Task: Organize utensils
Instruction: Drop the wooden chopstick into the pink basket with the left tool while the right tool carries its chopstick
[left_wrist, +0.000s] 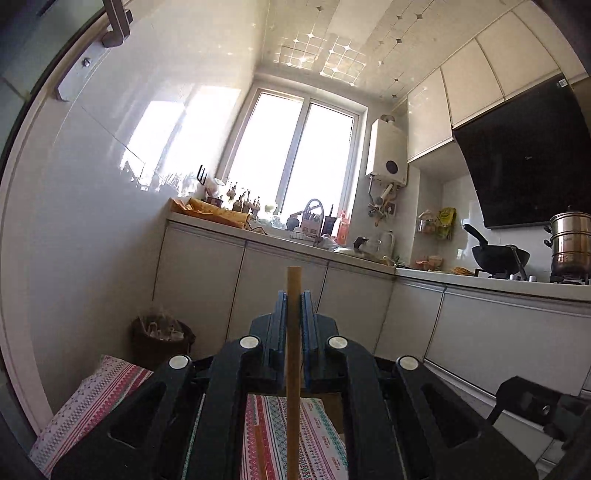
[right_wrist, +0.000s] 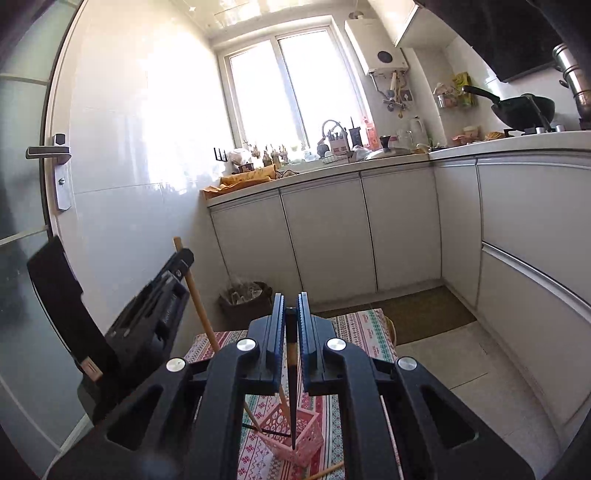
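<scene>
bamboo chopstick (left_wrist: 293, 354) stands upright, clamped in my left gripper (left_wrist: 294, 306) above the patterned tablecloth (left_wrist: 92, 395). my right gripper (right_wrist: 291, 314) pinches a dark-tipped chopstick (right_wrist: 292, 387), its point hanging over the pink basket (right_wrist: 295, 439).

You're in a narrow kitchen: bright double window (right_wrist: 291, 88) at the far end, sunlight glaring off glossy white wall tiles (right_wrist: 129, 147). White base cabinets (right_wrist: 332, 229) run under a cluttered L-shaped counter (right_wrist: 369, 157). Water heater (right_wrist: 380, 51) beside the window, black range hood (left_wrist: 524, 158) at right. Pale floor tiles (right_wrist: 443, 365), brown mat (right_wrist: 424, 314), frosted glass door (right_wrist: 22, 184) at left.
</scene>
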